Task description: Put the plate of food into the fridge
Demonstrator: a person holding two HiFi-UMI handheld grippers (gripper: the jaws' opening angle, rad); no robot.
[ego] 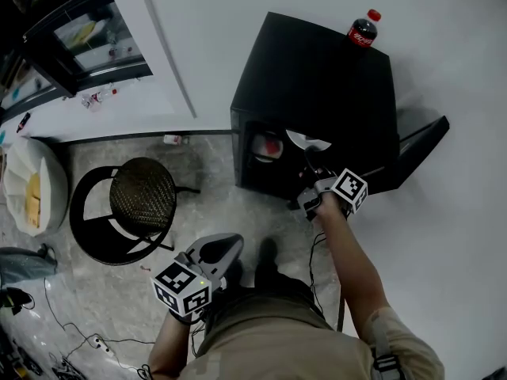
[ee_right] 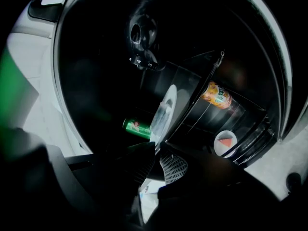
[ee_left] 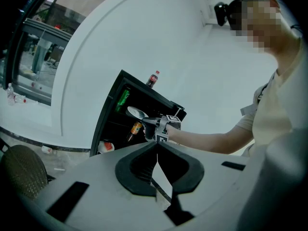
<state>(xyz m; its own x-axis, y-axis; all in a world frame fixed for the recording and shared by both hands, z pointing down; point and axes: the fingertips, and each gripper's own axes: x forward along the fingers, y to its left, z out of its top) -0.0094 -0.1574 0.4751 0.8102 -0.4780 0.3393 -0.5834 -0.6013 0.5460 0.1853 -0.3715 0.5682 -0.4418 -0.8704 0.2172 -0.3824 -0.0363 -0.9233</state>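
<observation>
Right gripper view, plate (ee_right: 163, 112): white, tilted on edge, inside the fridge (ego: 325, 77) opening
Right gripper (ee_right: 156, 150): closed on the plate's rim, at the fridge mouth
Left gripper (ee_left: 156, 146): jaws together, holding nothing, well apart from the fridge
Cola bottle (ego: 363, 28): upright on top of the fridge

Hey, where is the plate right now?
In the head view, right of centre, the plate is held by its rim in the right gripper at the open fridge's mouth, below the cola bottle standing on the fridge's top.
</observation>
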